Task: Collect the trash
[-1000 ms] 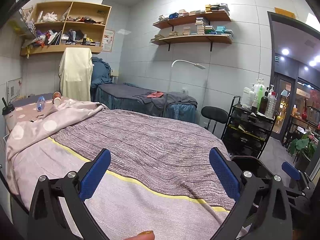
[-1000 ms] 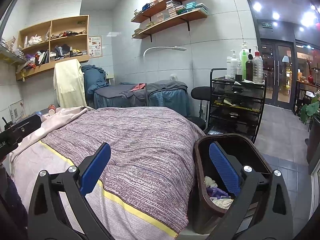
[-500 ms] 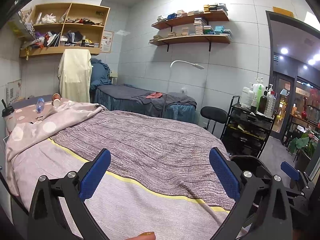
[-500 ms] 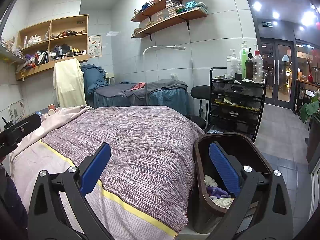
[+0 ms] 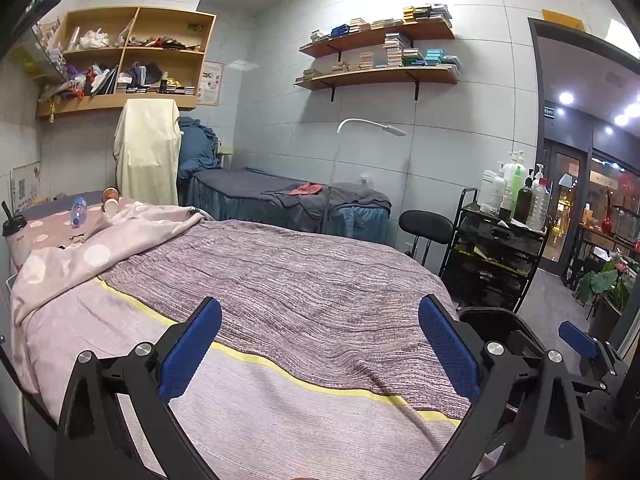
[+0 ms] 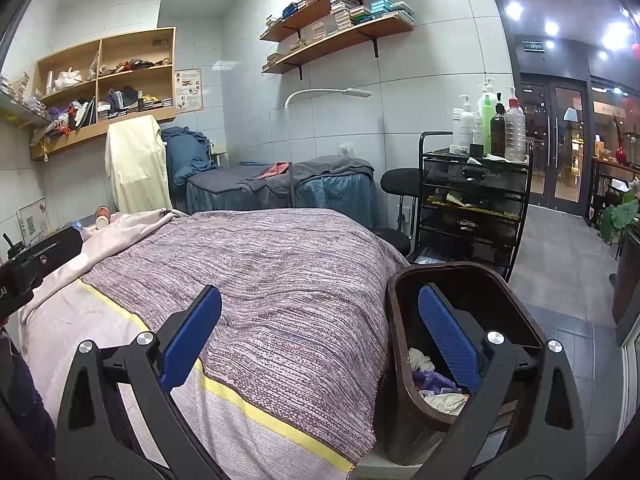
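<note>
Both the left gripper and right gripper hold their jaws spread wide, gripping nothing.

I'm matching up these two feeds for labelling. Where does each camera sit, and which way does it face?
Left wrist: on the left claw, facing across the bed toward the bottle and cup at its far end; both blue fingers show, apart.
Right wrist: on the right claw, above the bed's right edge and trash bin; the left claw's body shows at left.
Shared: bed, wall shelves, black cart.
</note>
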Demonstrator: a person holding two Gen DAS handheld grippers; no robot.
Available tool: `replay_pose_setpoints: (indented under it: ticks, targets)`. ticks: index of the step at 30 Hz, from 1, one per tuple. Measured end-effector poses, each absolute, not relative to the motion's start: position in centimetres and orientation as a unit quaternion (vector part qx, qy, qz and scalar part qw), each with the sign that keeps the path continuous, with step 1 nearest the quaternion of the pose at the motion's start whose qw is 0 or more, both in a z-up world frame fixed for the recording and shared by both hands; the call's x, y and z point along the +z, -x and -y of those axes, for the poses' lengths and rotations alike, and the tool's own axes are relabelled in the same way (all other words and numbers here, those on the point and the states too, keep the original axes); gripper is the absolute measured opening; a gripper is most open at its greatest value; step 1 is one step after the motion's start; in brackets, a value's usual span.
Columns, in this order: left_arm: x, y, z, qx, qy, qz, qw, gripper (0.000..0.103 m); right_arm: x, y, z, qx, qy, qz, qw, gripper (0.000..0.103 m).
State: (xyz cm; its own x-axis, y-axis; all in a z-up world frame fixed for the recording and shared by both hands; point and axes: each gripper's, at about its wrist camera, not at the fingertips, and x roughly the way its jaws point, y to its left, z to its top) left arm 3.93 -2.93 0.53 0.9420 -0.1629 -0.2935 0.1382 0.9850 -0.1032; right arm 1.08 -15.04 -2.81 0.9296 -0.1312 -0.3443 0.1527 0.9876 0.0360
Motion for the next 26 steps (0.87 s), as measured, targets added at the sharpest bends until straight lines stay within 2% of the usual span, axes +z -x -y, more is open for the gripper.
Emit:
replay_pose_setpoints:
  ticks: [26]
  targets:
    - [0.11,-4.30,2.75,-0.074,0.047,-0.169,0.982,0.097,-3.12,-1.32,15.12,-0.070,-0.035,-0.182,0.980,0.097]
